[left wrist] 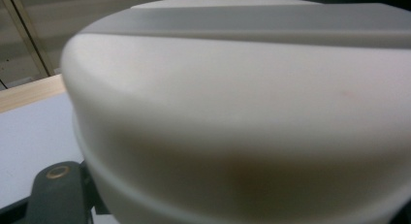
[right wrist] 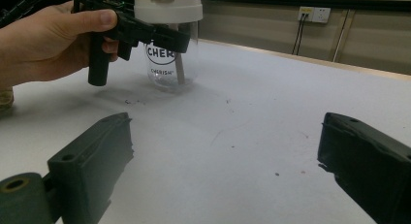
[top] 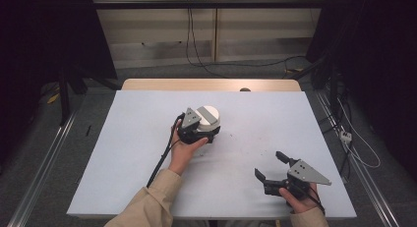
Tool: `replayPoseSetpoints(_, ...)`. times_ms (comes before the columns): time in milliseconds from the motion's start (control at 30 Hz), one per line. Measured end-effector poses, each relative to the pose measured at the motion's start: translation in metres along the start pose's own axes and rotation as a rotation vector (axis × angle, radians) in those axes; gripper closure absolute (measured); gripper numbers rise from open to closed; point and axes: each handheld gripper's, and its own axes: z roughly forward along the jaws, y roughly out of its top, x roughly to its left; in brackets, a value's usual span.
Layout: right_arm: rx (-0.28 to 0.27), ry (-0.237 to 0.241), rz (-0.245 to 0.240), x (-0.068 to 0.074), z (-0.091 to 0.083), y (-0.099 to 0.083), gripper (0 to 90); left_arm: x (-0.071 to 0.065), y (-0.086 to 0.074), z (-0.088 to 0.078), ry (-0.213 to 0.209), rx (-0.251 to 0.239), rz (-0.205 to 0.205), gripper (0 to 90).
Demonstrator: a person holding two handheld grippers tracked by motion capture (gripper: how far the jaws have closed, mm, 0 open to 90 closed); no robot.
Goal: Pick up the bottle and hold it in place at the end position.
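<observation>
Your left gripper (top: pixel 209 133) sits near the middle of the table (top: pixel 137 138), its jaws closed around the clear jar (right wrist: pixel 170 64) just under the white lid (top: pixel 208 115); in the right gripper view you can see one black jaw crossing the front of the glass below the lid's rim while your left hand (right wrist: pixel 46 42) grips the handle to the left of it. The jar stands upright on the white tabletop, printed lettering facing the right gripper's camera and a thin stick leaning inside it. In the left gripper view the lid is pressed up so close that it is a pale blur with a grey band across its top. Your right gripper (top: pixel 270 168) rests at the near right of the table, well apart from the jar, with its jaws spread wide and nothing between them but bare tabletop. Your right hand (top: pixel 300 200) holds it from the near edge. A few dark specks lie scattered on the surface between the two grippers.
</observation>
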Motion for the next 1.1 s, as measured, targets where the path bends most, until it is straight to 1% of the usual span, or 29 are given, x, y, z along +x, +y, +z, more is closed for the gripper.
replayPoseSetpoints(67,0.001,0.001,-0.004,-0.0002,0.0002,-0.0002,5.0,0.0001,-0.0005,0.0006,0.002,-0.001,0.001,18.5)
replayPoseSetpoints(233,0.000,0.001,-0.006,0.0000,0.0005,-0.0002,5.0,-0.0008,-0.0014,0.0014,0.008,0.009,0.025,18.5)
replayPoseSetpoints(333,0.003,0.000,-0.005,0.0002,0.0006,-0.0004,5.0,-0.0001,-0.0018,0.0015,0.011,0.010,0.029,18.5)
replayPoseSetpoints(367,0.003,0.000,-0.006,0.0002,0.0006,-0.0004,5.0,-0.0003,-0.0022,0.0016,0.012,0.006,0.019,18.5)
replayPoseSetpoints(433,0.004,-0.001,-0.009,0.0004,0.0009,-0.0003,5.0,-0.0003,-0.0029,0.0019,0.013,0.009,0.022,18.5)
replayPoseSetpoints(533,0.009,0.000,-0.011,0.0009,0.0014,-0.0002,5.0,-0.0019,-0.0046,0.0039,0.007,0.018,0.026,18.5)
replayPoseSetpoints(667,0.009,0.001,-0.013,0.0014,0.0019,0.0001,4.9,-0.0033,-0.0052,0.0050,0.009,0.016,0.041,18.5)
replayPoseSetpoints(767,0.008,0.006,-0.017,0.0017,0.0028,0.0011,4.9,-0.0034,-0.0068,0.0047,0.009,0.005,0.038,18.4)
replayPoseSetpoints(933,0.006,0.000,-0.023,0.0014,0.0044,0.0045,4.9,-0.0037,-0.0089,0.0038,0.010,-0.006,0.036,18.4)
replayPoseSetpoints(1033,0.004,-0.007,-0.018,-0.0004,0.0059,0.0069,4.8,-0.0034,-0.0098,0.0022,0.009,-0.005,0.040,18.4)
replayPoseSetpoints(1067,0.006,-0.008,-0.010,-0.0010,0.0067,0.0078,4.8,-0.0039,-0.0100,0.0022,0.006,-0.008,0.039,18.4)
replayPoseSetpoints(1100,0.009,-0.009,-0.004,-0.0018,0.0079,0.0086,4.7,-0.0043,-0.0101,0.0019,0.012,-0.008,0.044,18.5)
